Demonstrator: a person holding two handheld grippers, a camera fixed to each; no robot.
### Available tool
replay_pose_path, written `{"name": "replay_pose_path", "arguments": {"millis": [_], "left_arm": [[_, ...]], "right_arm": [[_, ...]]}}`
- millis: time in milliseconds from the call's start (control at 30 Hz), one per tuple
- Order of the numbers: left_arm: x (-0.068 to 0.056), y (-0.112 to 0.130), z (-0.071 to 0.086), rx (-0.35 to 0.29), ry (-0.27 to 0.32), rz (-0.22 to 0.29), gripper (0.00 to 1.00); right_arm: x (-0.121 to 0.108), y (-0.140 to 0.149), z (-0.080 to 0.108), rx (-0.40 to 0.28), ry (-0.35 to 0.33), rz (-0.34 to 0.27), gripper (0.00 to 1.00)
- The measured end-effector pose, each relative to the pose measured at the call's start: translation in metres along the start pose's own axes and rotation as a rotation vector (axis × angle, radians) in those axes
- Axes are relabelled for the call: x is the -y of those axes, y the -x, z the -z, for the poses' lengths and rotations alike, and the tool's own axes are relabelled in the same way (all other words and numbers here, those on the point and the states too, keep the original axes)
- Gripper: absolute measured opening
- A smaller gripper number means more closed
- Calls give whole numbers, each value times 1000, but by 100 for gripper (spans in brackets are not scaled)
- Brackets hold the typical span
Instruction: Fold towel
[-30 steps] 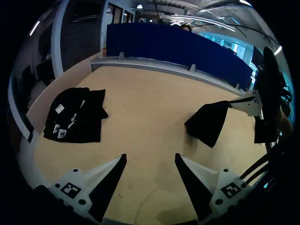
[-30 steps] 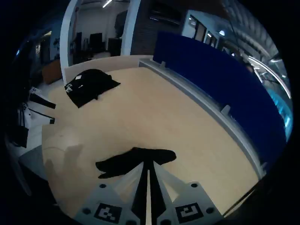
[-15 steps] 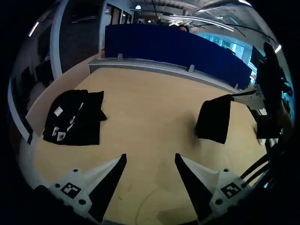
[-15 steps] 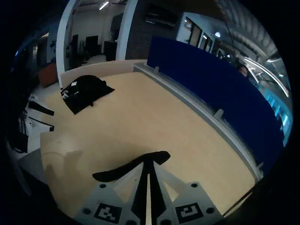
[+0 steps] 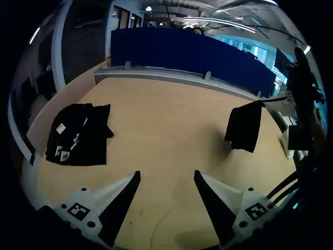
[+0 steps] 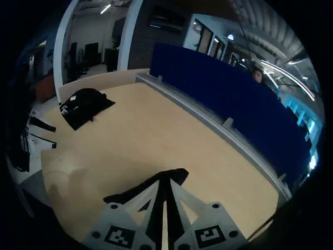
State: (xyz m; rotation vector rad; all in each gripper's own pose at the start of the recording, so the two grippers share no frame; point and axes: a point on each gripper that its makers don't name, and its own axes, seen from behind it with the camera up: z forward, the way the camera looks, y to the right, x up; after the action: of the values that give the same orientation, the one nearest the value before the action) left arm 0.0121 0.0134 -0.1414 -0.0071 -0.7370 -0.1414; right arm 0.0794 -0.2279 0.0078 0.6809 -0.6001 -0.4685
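Note:
A black towel (image 5: 244, 125) hangs clear of the wooden table (image 5: 166, 121), held by its top corner in my right gripper (image 5: 266, 102) at the right of the left gripper view. In the right gripper view that gripper (image 6: 165, 183) is shut on the towel (image 6: 143, 190), whose dark cloth spreads left and right just past the fingertips. My left gripper (image 5: 166, 175) hovers open over the table's near edge, fingers wide apart with nothing between them, well to the left of the hanging towel.
A stack of folded black towels (image 5: 78, 134) with white tags lies at the table's left end, also the dark stack (image 6: 81, 106) far off in the right gripper view. A blue partition (image 5: 187, 52) with a grey ledge runs along the table's far side.
The right gripper has raised the towel off the table and carried it right; it now hangs straight down. The left gripper has stayed open and nearly still.

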Motion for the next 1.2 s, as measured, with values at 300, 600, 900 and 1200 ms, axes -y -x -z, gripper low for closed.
{"name": "replay_pose_path", "arguments": {"millis": [300, 600, 900, 1200], "left_arm": [[-8, -1, -3, 2, 14, -16, 95], [-14, -2, -6, 6, 18, -32, 95], [-16, -5, -10, 8, 17, -32, 95], [-21, -7, -13, 15, 15, -54, 95]], "right_arm": [[-40, 22, 21, 13, 71, -51, 3], [-90, 52, 46, 39, 142, -70, 3], [-140, 84, 69, 72, 210, -98, 3], [-184, 119, 89, 109, 264, -136, 3]]}}
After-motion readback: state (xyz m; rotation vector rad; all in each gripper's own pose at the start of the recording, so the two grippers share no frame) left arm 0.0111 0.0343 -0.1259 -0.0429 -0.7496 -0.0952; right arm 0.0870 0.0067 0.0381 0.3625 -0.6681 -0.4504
